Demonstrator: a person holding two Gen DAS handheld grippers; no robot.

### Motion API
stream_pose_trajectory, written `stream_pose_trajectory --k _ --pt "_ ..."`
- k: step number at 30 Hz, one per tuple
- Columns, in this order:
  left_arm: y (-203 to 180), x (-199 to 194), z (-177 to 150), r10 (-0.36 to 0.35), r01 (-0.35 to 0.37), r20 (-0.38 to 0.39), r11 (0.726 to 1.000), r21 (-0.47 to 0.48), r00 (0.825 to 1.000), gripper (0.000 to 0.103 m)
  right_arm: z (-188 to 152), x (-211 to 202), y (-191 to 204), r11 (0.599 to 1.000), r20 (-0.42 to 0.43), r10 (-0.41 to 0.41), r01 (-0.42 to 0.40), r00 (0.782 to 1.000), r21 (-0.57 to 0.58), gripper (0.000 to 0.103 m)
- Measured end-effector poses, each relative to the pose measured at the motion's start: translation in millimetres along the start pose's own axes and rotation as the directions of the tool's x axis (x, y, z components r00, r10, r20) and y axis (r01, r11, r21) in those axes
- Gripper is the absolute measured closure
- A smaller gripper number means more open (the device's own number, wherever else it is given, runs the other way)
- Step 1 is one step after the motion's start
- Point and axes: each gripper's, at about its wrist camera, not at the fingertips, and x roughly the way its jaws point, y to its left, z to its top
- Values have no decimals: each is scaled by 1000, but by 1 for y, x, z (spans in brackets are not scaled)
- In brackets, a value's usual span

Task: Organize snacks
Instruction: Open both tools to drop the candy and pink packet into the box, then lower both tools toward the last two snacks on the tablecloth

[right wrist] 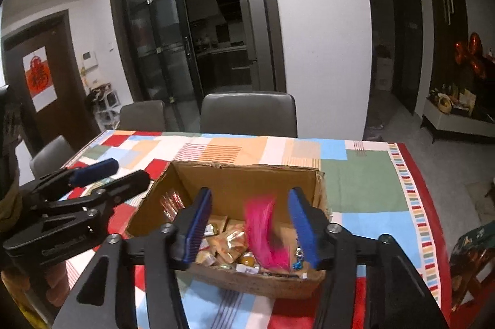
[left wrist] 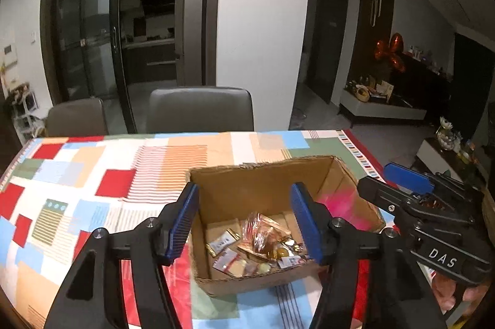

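An open cardboard box [left wrist: 247, 177] [right wrist: 235, 174] sits on the patterned tablecloth and holds several wrapped snacks [left wrist: 263, 242] [right wrist: 229, 245]. A pink packet [right wrist: 263, 227] is blurred in mid-air between my right gripper's fingers, over the box; it also shows as a pink blur in the left wrist view [left wrist: 337, 202]. My left gripper [left wrist: 244, 223] is open and empty above the box's near left side. My right gripper [right wrist: 250, 230] is open above the box's near edge. The right gripper also shows in the left wrist view [left wrist: 389, 177], and the left gripper in the right wrist view [right wrist: 120, 172].
The table [left wrist: 92, 174] carries a colourful patchwork cloth. Two grey chairs [left wrist: 198, 109] [left wrist: 77, 118] stand at its far side. A white pillar [left wrist: 263, 19] and glass sliding doors [left wrist: 86, 28] lie beyond. A low cabinet with clutter [left wrist: 377, 100] stands at the right.
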Motion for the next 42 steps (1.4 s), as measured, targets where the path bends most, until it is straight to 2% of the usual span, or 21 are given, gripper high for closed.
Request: stream_pose_trajectory --k 5,12,18,23,27,34,42 --pt "-7 -16 -8 33 -33 10 999 38 999 43 -5 -14 -1 1000 17 -6 7 1000 -9 49" --pt "-24 -44 -26 53 -54 16 995 82 998 43 -23 -42 -2 997 14 67 -68 998 23 49" --pt "-37 -71 -49 53 -54 18 995 80 998 42 -47 -64 -3 997 10 73 -73 997 4 47" --pt "-45 -90 -63 34 -34 8 997 65 999 42 -61 -79 -2 993 -20 118 -118 993 7 47" --pt "-53 -103 -76 17 -17 -7 998 60 1000 42 -74 -91 -1 994 -17 108 -108 994 -12 47" --pt "-57 -107 -105 3 -1 -62 999 34 998 42 -98 -101 -7 996 -42 91 -91 995 -4 47" --pt "-68 -100 -140 -21 25 -112 999 37 994 42 -133 -93 -9 995 -132 87 -93 987 -33 47"
